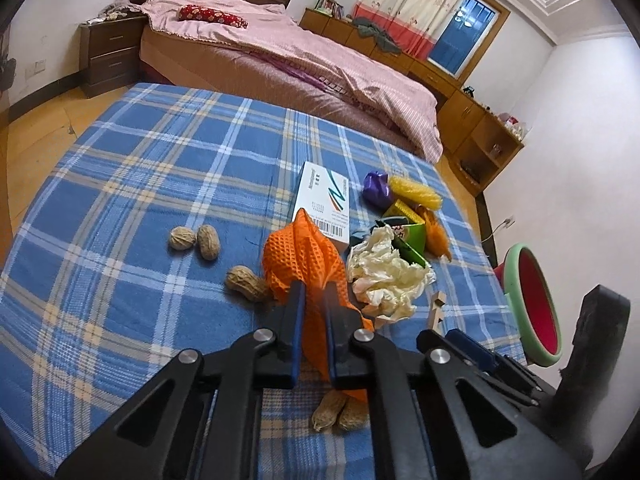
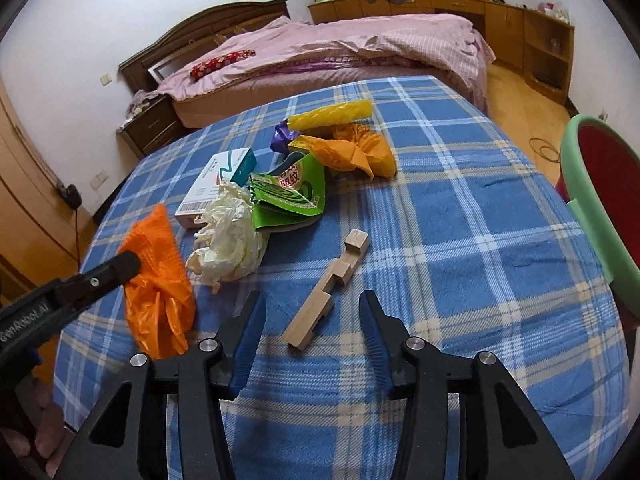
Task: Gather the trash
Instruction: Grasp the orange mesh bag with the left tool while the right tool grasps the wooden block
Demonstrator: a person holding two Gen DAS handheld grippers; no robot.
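Pinching an orange net bag [image 1: 298, 256], the left gripper [image 1: 314, 292] has its jaws pressed onto the mesh just above the checked bench [image 1: 120, 184]; the right gripper [image 2: 312, 308] hangs with jaws spread over a wooden block [image 2: 324, 292]. Lifting straight up should clear the peanuts [image 1: 246, 282] and crumpled paper [image 1: 384, 276] beside it before swinging toward the red bin [image 1: 534, 304] at the bench's right edge.

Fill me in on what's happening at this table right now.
A person with two handheld grippers is clearing trash off a blue plaid tablecloth. The left gripper is shut on an orange mesh bag, held above the cloth. The right gripper is open, its fingers either side of a notched wooden block. Crumpled paper, boxes, wrappers and peanuts lie uncollected; a red bin with a green rim stands beside the table.
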